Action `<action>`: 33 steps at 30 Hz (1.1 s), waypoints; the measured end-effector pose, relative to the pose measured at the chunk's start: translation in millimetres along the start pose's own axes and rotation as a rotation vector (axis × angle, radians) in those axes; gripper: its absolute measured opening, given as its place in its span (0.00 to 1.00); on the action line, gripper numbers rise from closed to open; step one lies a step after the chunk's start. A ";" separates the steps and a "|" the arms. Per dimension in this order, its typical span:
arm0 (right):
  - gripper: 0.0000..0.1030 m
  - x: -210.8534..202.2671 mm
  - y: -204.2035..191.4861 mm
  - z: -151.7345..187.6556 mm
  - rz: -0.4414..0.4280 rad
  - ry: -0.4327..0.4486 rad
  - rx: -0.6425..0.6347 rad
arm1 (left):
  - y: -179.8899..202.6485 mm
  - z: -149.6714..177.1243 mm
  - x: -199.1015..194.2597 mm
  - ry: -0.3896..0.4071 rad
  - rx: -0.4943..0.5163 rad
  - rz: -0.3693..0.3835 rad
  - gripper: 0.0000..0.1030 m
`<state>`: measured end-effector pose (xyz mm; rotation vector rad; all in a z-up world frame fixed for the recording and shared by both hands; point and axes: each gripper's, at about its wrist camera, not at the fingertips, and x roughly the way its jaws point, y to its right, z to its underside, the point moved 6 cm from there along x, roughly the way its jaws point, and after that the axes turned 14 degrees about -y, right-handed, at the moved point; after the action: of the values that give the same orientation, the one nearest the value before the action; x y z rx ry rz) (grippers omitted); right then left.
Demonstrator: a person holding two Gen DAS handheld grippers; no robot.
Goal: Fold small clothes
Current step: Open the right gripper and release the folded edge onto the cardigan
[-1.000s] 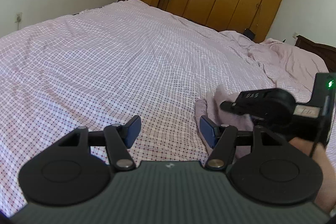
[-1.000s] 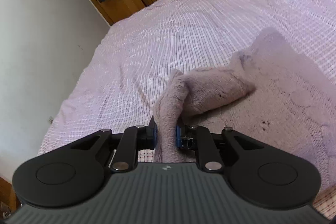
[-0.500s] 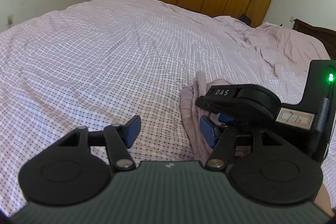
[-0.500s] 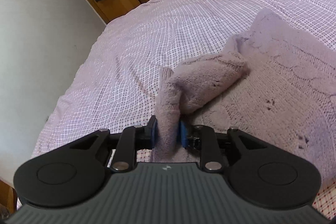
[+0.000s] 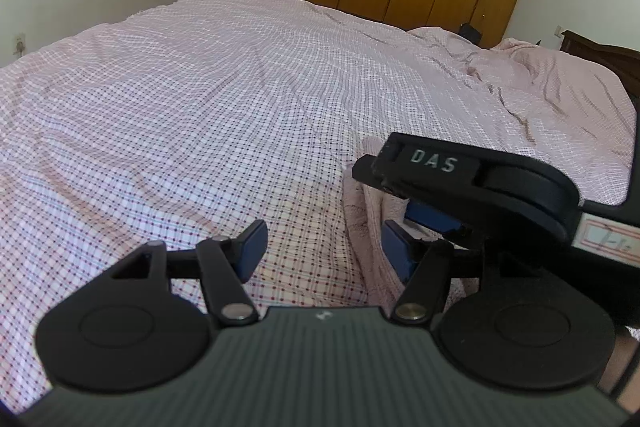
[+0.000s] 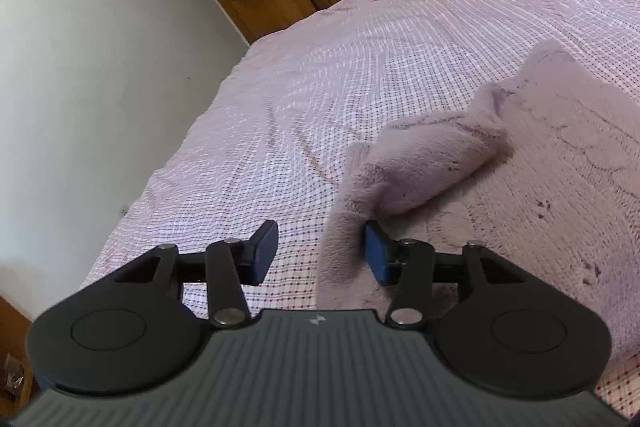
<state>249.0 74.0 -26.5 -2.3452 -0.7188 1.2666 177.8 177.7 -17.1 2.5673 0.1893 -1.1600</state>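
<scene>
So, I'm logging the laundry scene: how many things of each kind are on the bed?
Fuzzy mauve garment: 1
Checked pink bedcover: 1
Handheld grippers over it: 2, left gripper, right gripper
Total: 4

A small, fuzzy mauve-pink garment [image 6: 460, 163] lies on the checked bed [image 6: 360, 67], its knitted body spread flat, one plush sleeve folded across it, the sleeve's end draping toward the camera
</scene>
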 end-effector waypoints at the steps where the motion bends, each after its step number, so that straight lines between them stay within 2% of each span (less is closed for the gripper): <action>1: 0.56 -1.6 0.6 0.4 -0.008 0.000 0.000 | 0.5 -0.2 -0.2 0.001 0.001 0.000 0.63; 9: 0.68 -43.1 11.2 -3.5 -0.011 0.099 -0.093 | 12.9 -3.0 -4.6 0.024 0.049 0.003 0.64; 11: 0.77 -57.9 21.0 -4.7 -0.017 0.122 -0.117 | 12.0 -1.9 -3.8 0.028 0.042 -0.008 0.64; 15: 0.78 -81.6 55.5 0.2 0.017 0.110 -0.146 | 12.8 5.1 -2.2 0.017 0.027 -0.009 0.64; 22: 0.78 -140.6 119.3 21.3 0.091 0.205 -0.209 | 44.3 22.0 -13.9 0.073 0.104 0.018 0.64; 24: 0.78 -154.1 134.8 31.1 0.104 0.215 -0.234 | 56.7 27.0 -11.0 0.067 0.145 0.013 0.72; 25: 0.78 -157.7 140.8 34.7 0.112 0.205 -0.250 | 62.3 29.8 -6.3 0.060 0.169 0.006 0.78; 26: 0.78 -158.7 145.9 38.1 0.122 0.191 -0.274 | 66.0 32.2 -1.8 0.054 0.183 -0.004 0.78; 27: 0.78 -159.2 149.3 42.0 0.132 0.174 -0.313 | 68.4 34.3 4.3 0.044 0.193 -0.018 0.77; 28: 0.78 -157.5 152.1 46.4 0.146 0.158 -0.356 | 68.0 35.0 8.7 0.039 0.191 -0.026 0.66; 29: 0.78 -153.9 154.1 51.1 0.166 0.143 -0.401 | 67.2 35.4 12.4 0.036 0.178 -0.028 0.34; 30: 0.78 -149.4 154.8 55.7 0.189 0.135 -0.443 | 65.0 34.2 16.3 0.025 0.162 -0.029 0.26; 33: 0.77 -137.2 152.4 63.3 0.250 0.162 -0.548 | 61.3 28.8 20.8 0.028 0.129 -0.004 0.21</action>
<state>170.8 -124.1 -53.0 -3.0211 -0.8185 1.0480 186.4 110.0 -36.5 2.6973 0.1298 -1.1734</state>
